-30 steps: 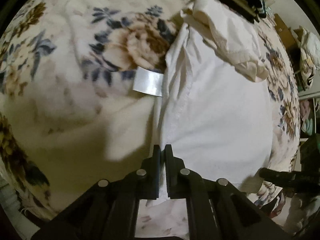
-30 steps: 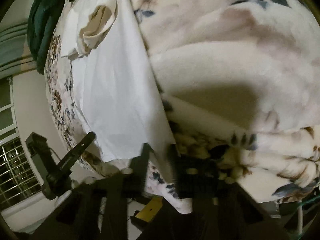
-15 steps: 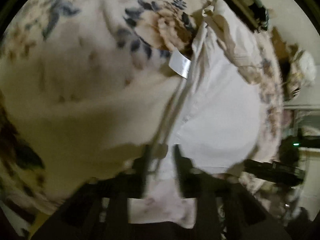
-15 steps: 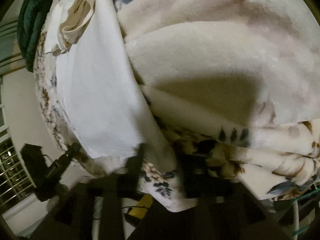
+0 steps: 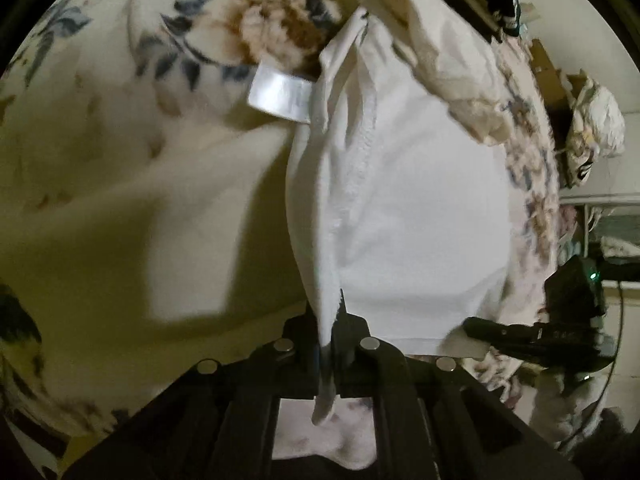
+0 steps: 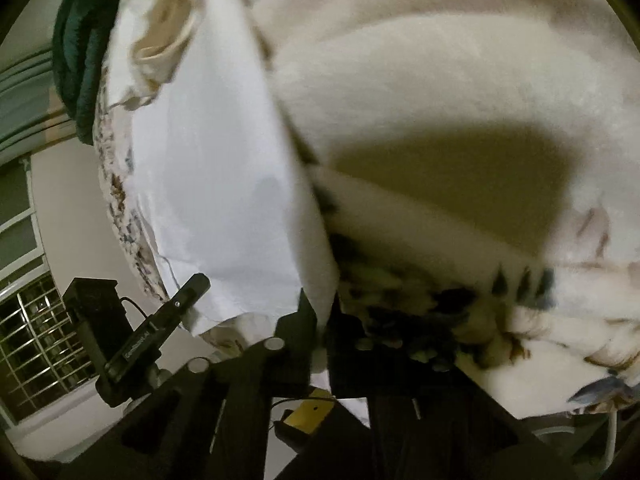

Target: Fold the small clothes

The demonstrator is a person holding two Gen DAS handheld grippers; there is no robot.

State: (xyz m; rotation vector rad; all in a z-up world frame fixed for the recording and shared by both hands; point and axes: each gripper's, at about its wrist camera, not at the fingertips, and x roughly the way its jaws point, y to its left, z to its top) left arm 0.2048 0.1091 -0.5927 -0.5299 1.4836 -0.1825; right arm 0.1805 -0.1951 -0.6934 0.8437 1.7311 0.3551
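Observation:
A white garment lies flat on the floral blanket, a white label sticking out at its left seam. My left gripper is shut on the near left hem, which is pulled up into a ridge between the jaws. In the right wrist view the same white garment runs away from my right gripper, shut on its near corner at the bed's edge. A crumpled cream garment rests on the far end. Each view shows the other gripper: right, left.
The blanket's edge drops off just beside the garment. A dark green cloth hangs at the far corner. A barred window and a yellow object lie beyond the bed. Clutter and a bundled cloth stand at the right.
Both grippers spread their jaws around the garment's near edge, then shut on it. The left hem now rises into a ridge. Both hands sank slightly toward the bed.

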